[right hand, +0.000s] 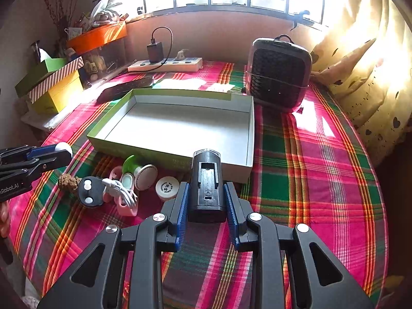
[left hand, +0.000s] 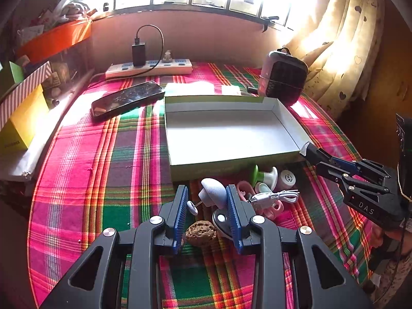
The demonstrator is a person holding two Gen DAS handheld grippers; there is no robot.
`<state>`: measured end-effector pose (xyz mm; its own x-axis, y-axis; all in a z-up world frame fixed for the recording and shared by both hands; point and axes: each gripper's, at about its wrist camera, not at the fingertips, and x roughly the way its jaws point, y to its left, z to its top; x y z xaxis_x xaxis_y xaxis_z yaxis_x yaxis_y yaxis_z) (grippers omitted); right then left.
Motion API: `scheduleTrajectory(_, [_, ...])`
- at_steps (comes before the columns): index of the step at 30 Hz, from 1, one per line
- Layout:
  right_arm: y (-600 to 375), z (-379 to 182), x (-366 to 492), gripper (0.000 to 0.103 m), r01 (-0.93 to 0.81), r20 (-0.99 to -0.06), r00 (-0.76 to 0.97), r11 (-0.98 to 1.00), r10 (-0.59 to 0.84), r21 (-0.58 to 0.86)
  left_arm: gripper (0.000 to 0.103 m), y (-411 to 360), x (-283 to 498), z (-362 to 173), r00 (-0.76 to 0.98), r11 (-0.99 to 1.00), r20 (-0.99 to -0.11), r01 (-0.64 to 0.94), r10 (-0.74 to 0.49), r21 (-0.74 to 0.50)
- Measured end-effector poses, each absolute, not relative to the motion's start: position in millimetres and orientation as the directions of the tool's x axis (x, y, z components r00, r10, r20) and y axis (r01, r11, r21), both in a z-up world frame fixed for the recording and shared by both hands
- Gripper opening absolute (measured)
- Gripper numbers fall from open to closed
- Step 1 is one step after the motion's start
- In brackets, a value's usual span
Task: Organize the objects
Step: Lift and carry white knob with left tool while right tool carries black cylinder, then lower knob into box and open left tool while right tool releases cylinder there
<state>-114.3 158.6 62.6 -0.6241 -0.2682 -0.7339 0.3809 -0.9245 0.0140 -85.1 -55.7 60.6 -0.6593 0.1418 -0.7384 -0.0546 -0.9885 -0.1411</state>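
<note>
So you've got the whole table covered in that loud pink-and-green plaid cloth (right hand: pixel 322 154), window behind it blowing out the light. Biggest thing on it is the shallow box (right hand: pixel 251 139), green outside, white inside, nothing in it, sitting mid-table. Behind its right corner stands the little dark-grilled heater (right hand: pixel 278 74), upright. Back by the wall there's a white power strip (left hand: pixel 149 68) with a black charger plugged in, and a black phone (left hand: pixel 127 99) lying flat just left of the box's far corner.

Your right gripper (right hand: pixel 206 200) is pinching a black bike-light-looking block (right hand: pixel 206 180), blue pads pressed on both its sides, and it's held up just in front of the box's near wall.

Your left gripper (left hand: pixel 207 203) is clamped on a small white-and-pale-blue gadget (left hand: pixel 212 191), with a tiny white disc on a thin pin sticking off it toward the left pad. It's up off the cloth, over the pile.

The rest of the clutter sits bunched on the cloth right against the box's near side: a green-and-white spool thing (right hand: pixel 136 167), a round white cap (right hand: pixel 167 188), a pink clip (right hand: pixel 126 206) with a coiled white cable (right hand: pixel 121 190) lying across it, a black oval piece with white dots (right hand: pixel 88 190), and a brown knobbly nut (left hand: pixel 202 233) closest to you.
</note>
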Motion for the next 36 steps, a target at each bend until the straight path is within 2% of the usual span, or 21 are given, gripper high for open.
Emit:
scheduleTrajectory(16, [150.8, 67.8, -158.1, 0.028, 0.36, -0.73, -0.636, -0.933, -0.251, 0.007, 0.029, -55.8, -144.0, 60.5, -0.647, -0.985, -0.744, -0.07, 0.165, -0.157])
scheduleTrajectory(36, [144.6, 52.7, -213.5, 0.028, 0.313, -0.753, -0.624, -0.95, -0.21, 0.005, 0.029, -59.1, -220.0, 40.5, -0.617, -0.991, -0.776, -0.068, 0.131, -0.114])
